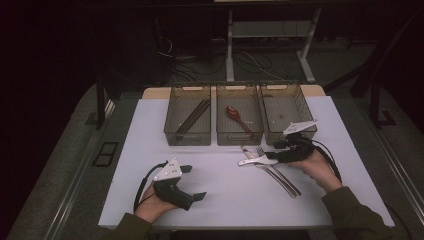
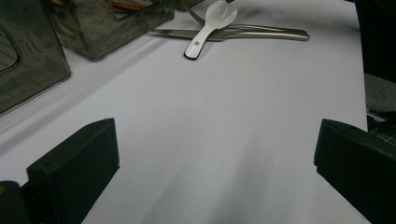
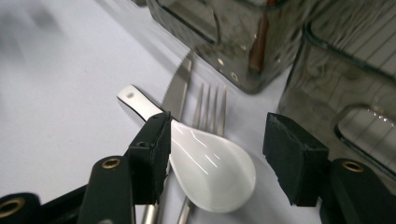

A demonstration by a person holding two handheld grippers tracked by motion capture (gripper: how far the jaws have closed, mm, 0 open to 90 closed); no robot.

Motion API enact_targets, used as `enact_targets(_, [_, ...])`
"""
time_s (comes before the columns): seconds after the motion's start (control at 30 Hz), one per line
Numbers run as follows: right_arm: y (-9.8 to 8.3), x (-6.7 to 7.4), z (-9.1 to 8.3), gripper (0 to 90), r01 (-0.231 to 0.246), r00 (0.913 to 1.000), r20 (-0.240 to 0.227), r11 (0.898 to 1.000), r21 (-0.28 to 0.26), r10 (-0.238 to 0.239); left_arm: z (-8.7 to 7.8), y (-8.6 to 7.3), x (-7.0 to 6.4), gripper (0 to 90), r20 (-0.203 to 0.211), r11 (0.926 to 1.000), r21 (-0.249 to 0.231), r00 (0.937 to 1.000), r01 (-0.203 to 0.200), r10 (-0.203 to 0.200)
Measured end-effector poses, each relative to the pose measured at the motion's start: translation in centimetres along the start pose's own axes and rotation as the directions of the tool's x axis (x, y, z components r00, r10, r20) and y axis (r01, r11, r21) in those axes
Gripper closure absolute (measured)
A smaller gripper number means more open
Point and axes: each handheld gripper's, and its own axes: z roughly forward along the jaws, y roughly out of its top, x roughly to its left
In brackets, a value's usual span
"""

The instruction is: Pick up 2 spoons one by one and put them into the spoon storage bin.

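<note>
Right gripper view | white spoon [image 3: 212, 175] bowl between jaws of right hand-held gripper [image 3: 215, 154] | jaws apart, not clamping

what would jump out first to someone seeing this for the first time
The white spoon stands out first, lying across a knife and a fork on the white table, with the right claw open around its bowl. Behind them stand three dark see-through bins in a row; the middle one holds a reddish-brown spoon. The left claw sits open near the table's front edge.
</note>
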Motion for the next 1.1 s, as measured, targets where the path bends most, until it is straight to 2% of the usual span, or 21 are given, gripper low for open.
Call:
enact_targets(0.3, [-0.6,-0.4,1.0,42.6,-0.003,1.0000,-0.008,0.998,0.060,0.003,0.1,0.0,0.0,0.0,0.004,1.0000,0.006,1.0000,-0.008,0.008])
enact_targets(0.73, [-0.8,-0.4,1.3,46.3,0.027,0.9994,-0.023,0.994,0.103,-0.025,0.1,0.0,0.0,0.0,0.004,0.9999,0.007,0.9999,-0.010,0.010])
enact_targets(1.1, [-1.1,-0.3,1.1,58.3,0.067,0.9966,-0.055,0.990,0.126,-0.061,0.1,0.0,-0.1,0.0,0.004,0.9999,0.007,0.9999,-0.011,0.011])
